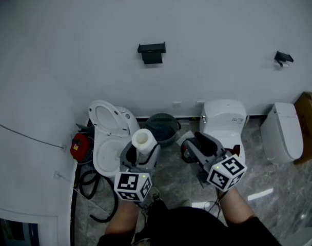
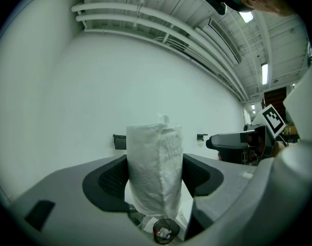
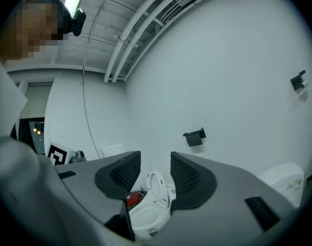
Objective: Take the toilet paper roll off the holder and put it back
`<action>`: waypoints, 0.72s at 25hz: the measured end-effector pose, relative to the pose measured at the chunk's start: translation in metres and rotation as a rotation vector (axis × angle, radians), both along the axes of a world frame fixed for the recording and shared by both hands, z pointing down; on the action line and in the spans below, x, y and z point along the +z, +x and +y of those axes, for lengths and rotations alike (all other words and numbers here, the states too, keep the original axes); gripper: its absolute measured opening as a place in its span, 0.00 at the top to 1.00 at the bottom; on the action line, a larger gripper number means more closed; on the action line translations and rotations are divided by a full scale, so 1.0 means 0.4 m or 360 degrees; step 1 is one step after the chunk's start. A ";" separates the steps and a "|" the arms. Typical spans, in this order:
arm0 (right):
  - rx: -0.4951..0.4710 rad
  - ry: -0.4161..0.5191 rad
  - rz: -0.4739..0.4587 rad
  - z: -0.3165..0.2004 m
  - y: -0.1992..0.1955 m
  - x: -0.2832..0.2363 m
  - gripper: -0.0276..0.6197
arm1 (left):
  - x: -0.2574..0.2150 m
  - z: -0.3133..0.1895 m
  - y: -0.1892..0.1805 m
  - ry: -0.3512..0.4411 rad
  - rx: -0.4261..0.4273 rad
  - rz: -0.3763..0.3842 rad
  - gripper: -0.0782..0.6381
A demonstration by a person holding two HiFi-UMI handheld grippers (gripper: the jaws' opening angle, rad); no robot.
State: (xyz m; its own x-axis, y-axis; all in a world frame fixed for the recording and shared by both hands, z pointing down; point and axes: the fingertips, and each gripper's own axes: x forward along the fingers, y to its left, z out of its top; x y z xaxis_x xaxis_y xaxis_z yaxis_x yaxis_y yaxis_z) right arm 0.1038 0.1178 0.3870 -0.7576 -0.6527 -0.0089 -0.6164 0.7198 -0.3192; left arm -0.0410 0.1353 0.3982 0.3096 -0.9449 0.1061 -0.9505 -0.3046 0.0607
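Jaws of the left gripper [image 1: 139, 158] clamp the roll [image 1: 142, 137], its long axis upright. The holder [image 1: 151, 53] is on the wall, well ahead and above. The right gripper [image 1: 197, 147] has its jaws apart and empty, so the left probably carries the roll there.

Dark bin [image 1: 161, 126] sits by the wall. Open toilet [image 1: 109, 118] just left of it, red thing [image 1: 79, 146] further left. Right of the bin: closed toilet [image 1: 225, 118], another toilet [image 1: 282, 132], then a cardboard box [image 1: 309, 118].
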 end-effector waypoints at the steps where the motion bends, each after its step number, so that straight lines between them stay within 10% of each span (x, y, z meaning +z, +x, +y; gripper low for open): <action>1: 0.0001 -0.0001 0.0002 -0.008 -0.007 0.000 0.70 | 0.000 -0.007 -0.008 0.0000 0.0000 0.0001 0.46; 18: 0.0045 -0.0012 0.0035 -0.202 -0.270 -0.009 0.70 | -0.005 -0.205 -0.274 -0.0012 0.0041 0.0020 0.46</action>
State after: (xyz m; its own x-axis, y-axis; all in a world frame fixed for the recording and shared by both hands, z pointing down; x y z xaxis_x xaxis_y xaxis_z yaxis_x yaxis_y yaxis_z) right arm -0.0041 0.0369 0.3835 -0.7386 -0.6740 0.0124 -0.6435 0.6995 -0.3109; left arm -0.1507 0.0531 0.3962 0.3352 -0.9358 0.1090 -0.9415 -0.3285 0.0748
